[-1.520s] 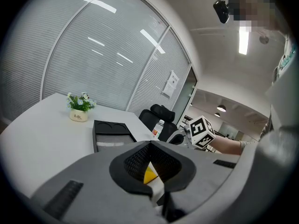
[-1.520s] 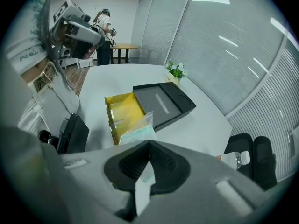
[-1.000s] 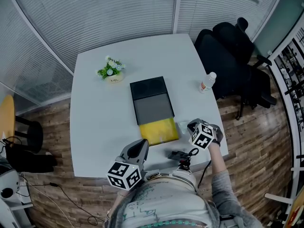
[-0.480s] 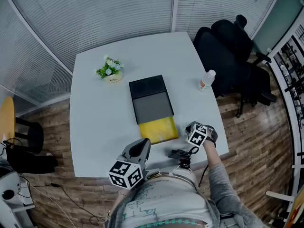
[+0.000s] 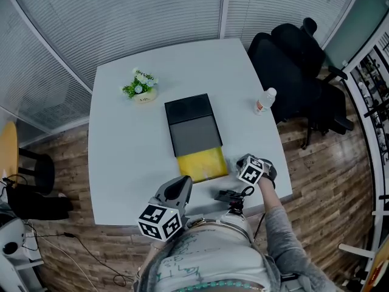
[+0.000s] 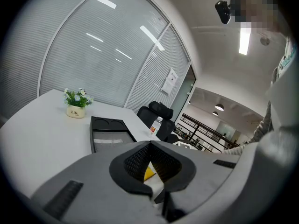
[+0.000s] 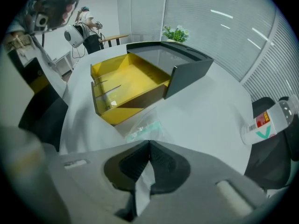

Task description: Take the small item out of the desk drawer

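Bench (image 5: 121, 157): white, rounded corners, standing on a wood-plank floor (image 5: 328, 163).
Room: slatted blinds (image 5: 152, 17) along the walls; black office chair (image 5: 298, 59) at the bench's far right corner.
Drawer (image 7: 126, 80): yellow, pulled out of a black desk unit (image 7: 187, 64).
Small item: clear packet (image 7: 144, 129), out of the drawer, flat on the bench just ahead of the right gripper (image 7: 149, 142).
Right fingers: pressed together.
Left gripper (image 6: 150, 144): fingers pressed together, empty.

The left gripper (image 5: 181, 183) and right gripper (image 5: 242, 161) are grey moulded shells with black ridged pads (image 6: 137, 161), each bearing a black-and-white marker cube (image 5: 159, 220) — the person wears a grey sleeve (image 5: 278, 236) and a pale printed top (image 5: 200, 261).
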A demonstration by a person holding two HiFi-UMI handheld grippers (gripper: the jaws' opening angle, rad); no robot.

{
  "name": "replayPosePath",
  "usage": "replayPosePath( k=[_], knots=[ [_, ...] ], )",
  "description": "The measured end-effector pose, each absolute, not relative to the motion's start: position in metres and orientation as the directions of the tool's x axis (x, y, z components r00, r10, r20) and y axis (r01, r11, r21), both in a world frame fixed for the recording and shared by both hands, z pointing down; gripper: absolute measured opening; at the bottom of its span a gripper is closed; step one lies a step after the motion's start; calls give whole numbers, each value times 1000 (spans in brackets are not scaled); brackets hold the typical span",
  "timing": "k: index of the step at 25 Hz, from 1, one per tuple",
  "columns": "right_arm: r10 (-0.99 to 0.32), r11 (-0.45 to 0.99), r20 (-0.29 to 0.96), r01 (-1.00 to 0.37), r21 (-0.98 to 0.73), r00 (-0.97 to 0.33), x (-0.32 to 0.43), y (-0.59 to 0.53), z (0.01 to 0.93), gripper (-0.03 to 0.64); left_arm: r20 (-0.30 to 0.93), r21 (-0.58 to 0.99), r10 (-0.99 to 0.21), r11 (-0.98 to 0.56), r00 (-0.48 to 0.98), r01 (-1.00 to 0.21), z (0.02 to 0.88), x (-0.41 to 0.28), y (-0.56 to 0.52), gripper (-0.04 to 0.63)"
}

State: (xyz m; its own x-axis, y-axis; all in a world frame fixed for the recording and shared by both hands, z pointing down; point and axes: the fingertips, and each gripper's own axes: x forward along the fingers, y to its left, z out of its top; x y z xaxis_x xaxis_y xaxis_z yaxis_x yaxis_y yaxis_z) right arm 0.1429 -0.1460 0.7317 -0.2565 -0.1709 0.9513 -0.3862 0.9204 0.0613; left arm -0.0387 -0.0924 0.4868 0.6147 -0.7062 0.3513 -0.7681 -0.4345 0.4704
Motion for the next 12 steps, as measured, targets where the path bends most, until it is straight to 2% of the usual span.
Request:
replayPosePath(
  k=[12],
  knots=[
    [-144, 926, 963, -375, 50, -228, 142, -149, 740, -2, 349, 475, -705, -435, 617, -765, 487, -37, -92, -3]
  ],
)
